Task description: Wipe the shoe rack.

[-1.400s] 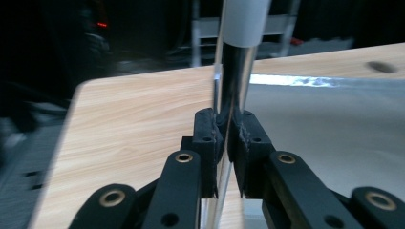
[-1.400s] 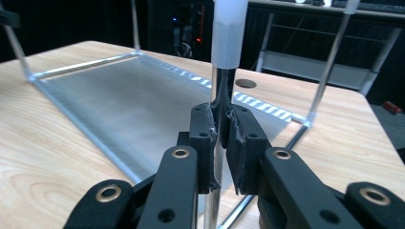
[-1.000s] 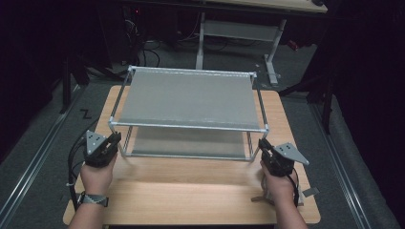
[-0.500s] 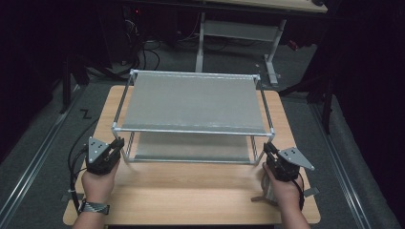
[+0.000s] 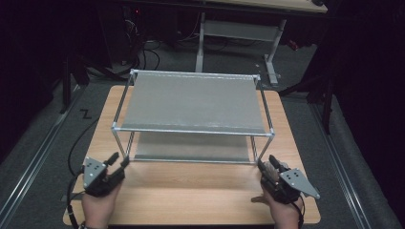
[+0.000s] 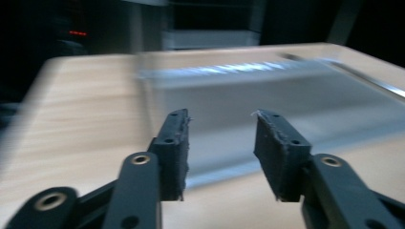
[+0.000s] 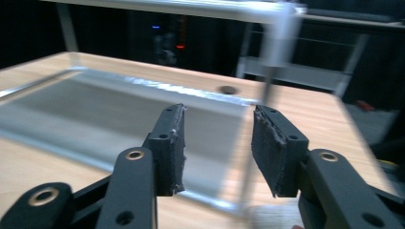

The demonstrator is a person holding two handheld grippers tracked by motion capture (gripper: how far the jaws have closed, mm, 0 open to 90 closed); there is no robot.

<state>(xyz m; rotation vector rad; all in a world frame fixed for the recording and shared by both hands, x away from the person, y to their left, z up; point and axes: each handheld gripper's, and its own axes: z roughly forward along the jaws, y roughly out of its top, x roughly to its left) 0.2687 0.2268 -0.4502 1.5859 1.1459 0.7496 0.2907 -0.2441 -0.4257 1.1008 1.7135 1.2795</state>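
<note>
A two-tier metal rack (image 5: pixel 193 102) with grey mesh shelves stands on the wooden table (image 5: pixel 191 200). My left gripper (image 5: pixel 119 160) is just in front of the rack's front left leg, with the lower shelf (image 6: pixel 286 95) ahead of it. Its jaws have just been opening, and the left gripper (image 6: pixel 219 117) is open with nothing between its pads. My right gripper (image 5: pixel 267 161) is by the front right leg (image 7: pixel 267 71). Its jaws have also just been opening. The right gripper (image 7: pixel 217 109) is open, and the blurred leg is close ahead without the pads pressing on it.
A metal desk frame (image 5: pixel 239 28) stands behind the table, with cables (image 5: pixel 143 52) on the dark floor. A floor rail (image 5: pixel 28 181) runs along the left. Bare table top lies between the rack and the front edge.
The rack slid toward the person while both grippers were shut on its front legs. Both grippers have since opened, let go of the legs and drawn back toward the table's front edge.
</note>
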